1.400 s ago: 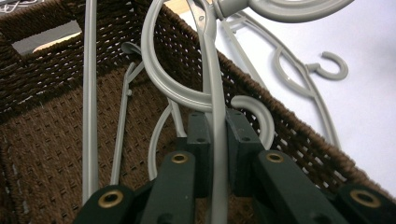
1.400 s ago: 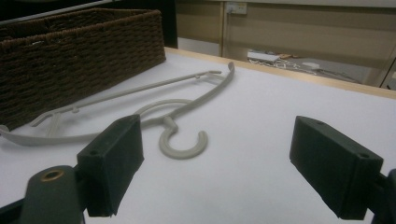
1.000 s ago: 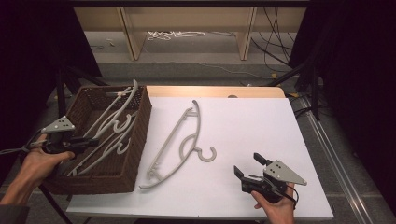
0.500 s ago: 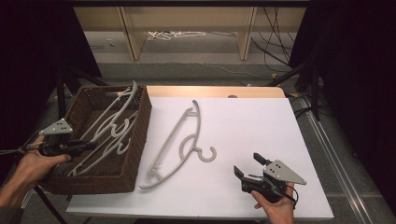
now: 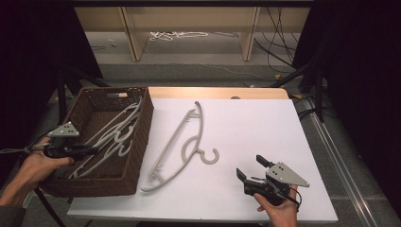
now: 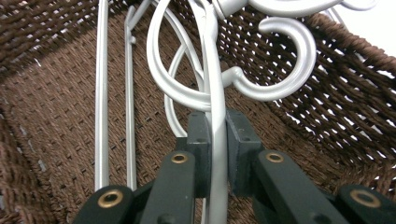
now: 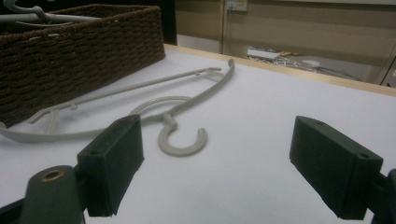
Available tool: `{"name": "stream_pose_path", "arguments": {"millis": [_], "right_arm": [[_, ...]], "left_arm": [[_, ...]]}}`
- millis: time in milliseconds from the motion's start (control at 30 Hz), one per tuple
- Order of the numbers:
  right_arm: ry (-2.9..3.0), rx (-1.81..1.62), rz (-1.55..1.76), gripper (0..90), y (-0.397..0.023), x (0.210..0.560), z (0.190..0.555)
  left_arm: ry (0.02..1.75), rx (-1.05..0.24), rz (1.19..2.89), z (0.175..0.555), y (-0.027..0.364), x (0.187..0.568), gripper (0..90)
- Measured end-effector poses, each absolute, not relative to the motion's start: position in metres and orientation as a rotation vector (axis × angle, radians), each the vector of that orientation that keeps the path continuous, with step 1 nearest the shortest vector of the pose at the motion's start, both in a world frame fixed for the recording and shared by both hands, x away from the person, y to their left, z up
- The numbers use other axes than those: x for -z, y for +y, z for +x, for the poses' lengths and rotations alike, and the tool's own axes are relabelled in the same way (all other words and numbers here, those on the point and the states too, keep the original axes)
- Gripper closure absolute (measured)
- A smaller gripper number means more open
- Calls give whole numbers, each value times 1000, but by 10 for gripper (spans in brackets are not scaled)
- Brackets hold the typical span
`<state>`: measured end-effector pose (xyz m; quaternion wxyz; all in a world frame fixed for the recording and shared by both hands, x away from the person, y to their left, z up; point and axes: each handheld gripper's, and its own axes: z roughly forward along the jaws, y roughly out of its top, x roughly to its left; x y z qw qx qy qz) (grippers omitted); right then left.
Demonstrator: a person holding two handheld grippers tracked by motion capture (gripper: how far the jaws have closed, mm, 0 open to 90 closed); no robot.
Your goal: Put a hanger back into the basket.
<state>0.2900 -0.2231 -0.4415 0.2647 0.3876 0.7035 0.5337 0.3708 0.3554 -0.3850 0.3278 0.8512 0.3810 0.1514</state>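
Near right, the right gripper (image 5: 251,167) is held over the white table (image 5: 265,127), jaws wide apart. At near left, the left gripper (image 6: 215,140) is clamped on a grey hanger (image 6: 212,84) inside the wicker basket (image 5: 139,137). Farther, mid-table, another hanger (image 5: 182,142) lies flat.

No readable text, label, brand, number or sign appears in any of the views. The wicker basket (image 5: 137,142), the pale hangers and the white table top (image 5: 265,127) are all plain. At about one o'clock in the right gripper view, a small pale plate on the far wall (image 7: 237,4) may carry markings, but it is too blurred and small to read.
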Motion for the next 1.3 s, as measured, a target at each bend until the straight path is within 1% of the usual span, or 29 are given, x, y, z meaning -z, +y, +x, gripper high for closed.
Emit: {"name": "stream_pose_path", "arguments": {"millis": [133,200,300,367,433,533,567,633,733,800,900,1033,1100,1133,1300], "right_arm": [[1895,-1448,1043,183,-223,442,290],[1902,-1441,1047,184,-223,441,290],[1901,-1427,1043,184,-223,441,289],[1901,-1443,1044,184,-223,442,290],[1900,-1443,1046,184,-223,442,290],[1897,-1447,1041,184,-224,442,290],[1898,-1447,1049,184,-224,442,290],[1895,-1449,1041,184,-223,442,290],[1900,-1445,1044,184,-223,442,290],[1902,-1442,1048,183,-223,441,290],[1899,-1443,1043,183,-223,442,290],[1904,-1433,1047,183,-223,441,290],[1902,-1441,1048,183,-223,442,290],[1902,-1437,1050,183,-223,441,290],[1901,-1437,1050,183,-224,441,289]], "left_arm": [[1014,-368,2256,374,352,387,812],[1002,-341,2330,379,353,388,810],[1048,-304,2333,384,349,393,802],[1029,-277,2398,387,349,393,800],[1062,-274,2402,389,347,396,788],[1086,-278,2367,390,349,393,710],[1108,-300,2326,389,348,393,661],[1107,-314,2307,388,349,388,626],[1132,-371,2228,386,346,379,524],[1111,-398,2195,383,342,373,501],[1103,-414,2173,379,336,363,420],[1076,-449,2124,373,322,354,358],[1086,-477,2058,370,311,350,335],[1095,-483,2021,369,305,348,327],[1055,-492,1985,361,282,339,299]]}}
